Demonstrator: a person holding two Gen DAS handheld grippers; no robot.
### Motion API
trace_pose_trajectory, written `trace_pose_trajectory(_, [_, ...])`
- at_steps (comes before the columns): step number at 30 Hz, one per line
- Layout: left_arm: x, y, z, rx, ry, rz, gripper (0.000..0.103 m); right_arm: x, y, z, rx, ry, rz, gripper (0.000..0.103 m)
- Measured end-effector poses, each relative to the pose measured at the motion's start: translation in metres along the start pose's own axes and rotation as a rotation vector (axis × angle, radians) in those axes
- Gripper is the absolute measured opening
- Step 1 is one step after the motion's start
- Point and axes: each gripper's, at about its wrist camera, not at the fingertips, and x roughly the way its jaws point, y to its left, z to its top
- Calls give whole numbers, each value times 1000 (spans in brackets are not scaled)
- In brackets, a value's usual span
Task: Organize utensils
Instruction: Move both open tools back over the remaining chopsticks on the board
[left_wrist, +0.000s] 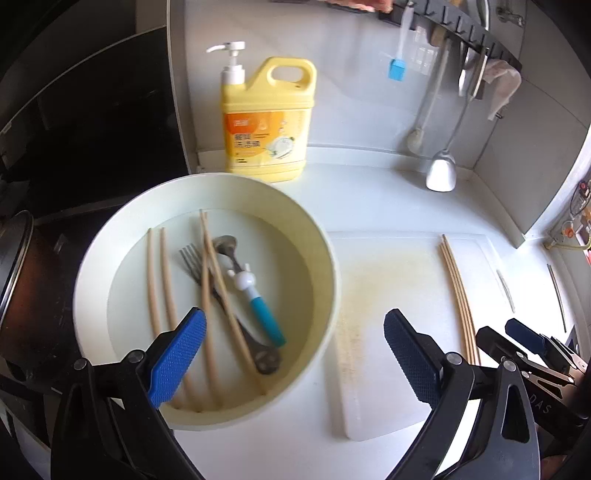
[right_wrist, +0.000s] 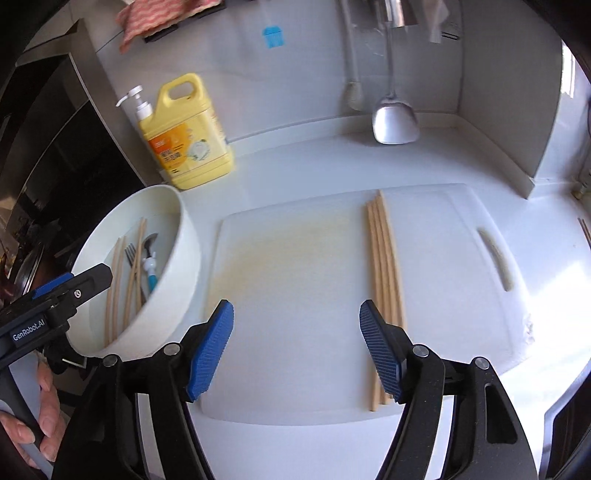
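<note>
both claws gape empty: left claw (left_wrist: 293, 360) over the round cream plastic basin (left_wrist: 325, 258) at frame left, holding pale wooden chopsticks (left_wrist: 162, 280), a fork, seemingly a spoon; crossed pieces could snag together.

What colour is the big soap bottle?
Yellow, with a white pump; the soap bottle shows best in the left wrist view.

left gripper (right_wrist: 55, 295): "GenRobot.AI" | right gripper (left_wrist: 532, 343): "DAS" | detergent bottle (left_wrist: 267, 122): label unreadable
</note>
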Motion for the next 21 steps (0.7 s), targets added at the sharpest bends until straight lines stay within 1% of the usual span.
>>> trace_pose_trajectory(4, [-1, -45, -2, -2, -12, -24, 95, -11, -52, -1, 21, -17, -28, 68])
trace_pose_trajectory(6, [-1, -64, -5, -20, -12, -10, 95, -14, -76, 0, 5, -23, -30, 68])
trace_pose_trajectory(8, [-1, -80, -9, -54, 1, 3, 95, -16, -99, 0, -4, -11, -33, 68])
trace_pose_trajectory(10, [1, -95, -14, -85, 12, 4, 95, -17, -118, 1, -10, -12, -8, 69])
trace_pose_trajectory(11, [3, -102, -17, -93, 22, 20, 95, -16, -127, 1, -19, -14, -3, 70])
trace_pose_trajectory(16, [3, -124, -30, -143, 29, 90, 95, -5, -150, 4, -80, -2, 42, 70])
trace_pose_trajectory(19, [5, -130, -32, -145, 34, 123, 95, 4, -154, 9, -81, -4, 64, 70])
trace_pose_trajectory(21, [6, -132, -33, -129, 22, 138, 95, 10, -154, 11, -69, -6, 72, 70])
